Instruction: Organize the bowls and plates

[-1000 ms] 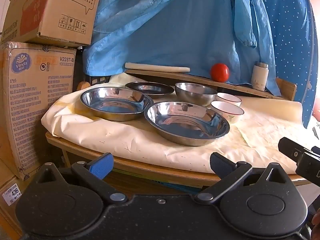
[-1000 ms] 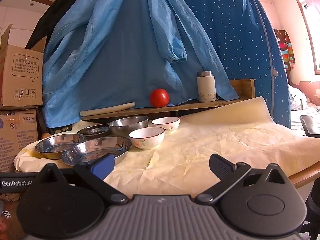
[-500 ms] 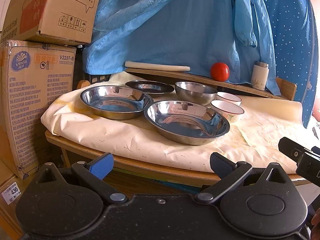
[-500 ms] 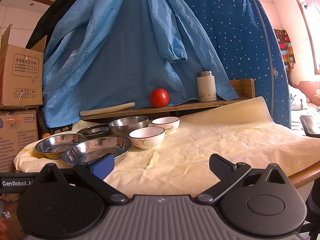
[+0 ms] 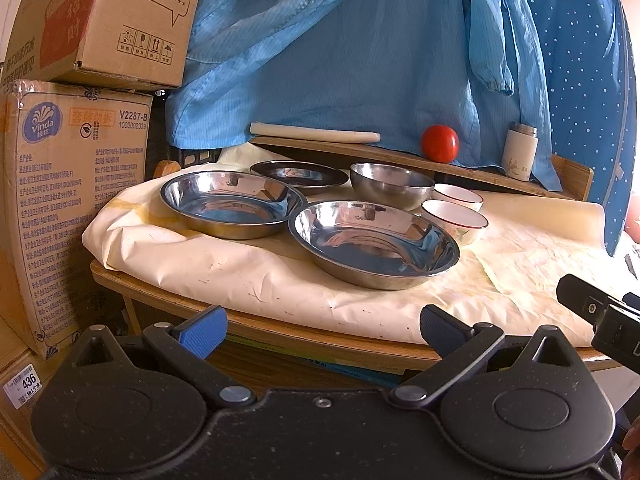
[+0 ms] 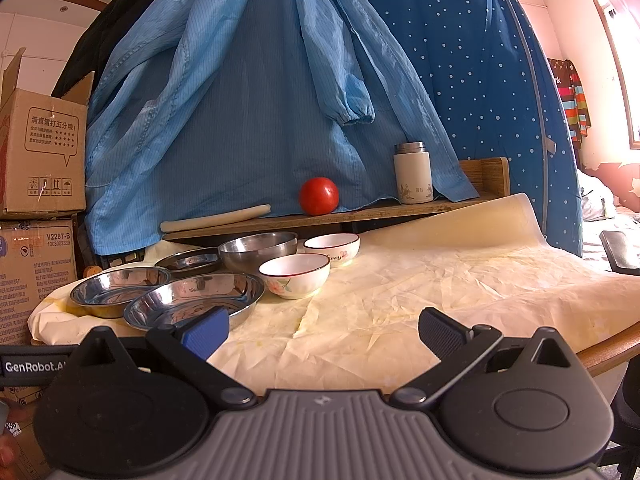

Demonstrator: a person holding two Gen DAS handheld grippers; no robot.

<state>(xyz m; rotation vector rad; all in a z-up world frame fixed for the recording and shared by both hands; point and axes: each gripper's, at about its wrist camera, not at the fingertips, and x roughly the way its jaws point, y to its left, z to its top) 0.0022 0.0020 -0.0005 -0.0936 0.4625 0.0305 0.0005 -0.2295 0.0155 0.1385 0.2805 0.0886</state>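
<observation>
Both tools are held short of the tabletop (image 5: 280, 334), level with its near edge, and neither touches anything. The left tool (image 5: 322, 330) has its jaws spread wide with nothing between them, and the right tool (image 6: 324, 330) stands the same way, wide apart and empty. All the dishes sit on a cream sheet (image 6: 420, 280) at the left part of the tabletop. Nearest the left tool is a wide steel plate (image 5: 374, 242), and just beside it, to its left and a little farther back, a second steel plate (image 5: 232, 203); their rims look to be touching or nearly so (the angle does not settle it). Behind these lie a small dark saucer (image 5: 299, 175) and a deeper steel bowl (image 5: 391, 185), side by side. To the right of the steel bowl are two white bowls with red rims, a near one (image 6: 295, 275) with a flower print and a far one (image 6: 332, 249), close together. Every dish stands upright and none is stacked on another. Behind the dishes a low wooden shelf (image 6: 360, 214) carries a rolling pin (image 6: 216, 218), a tomato (image 6: 319, 196) and a white flask (image 6: 412, 172), with a blue garment (image 6: 240, 100) hanging behind. Cardboard boxes (image 5: 76, 200) are piled at the left.
</observation>
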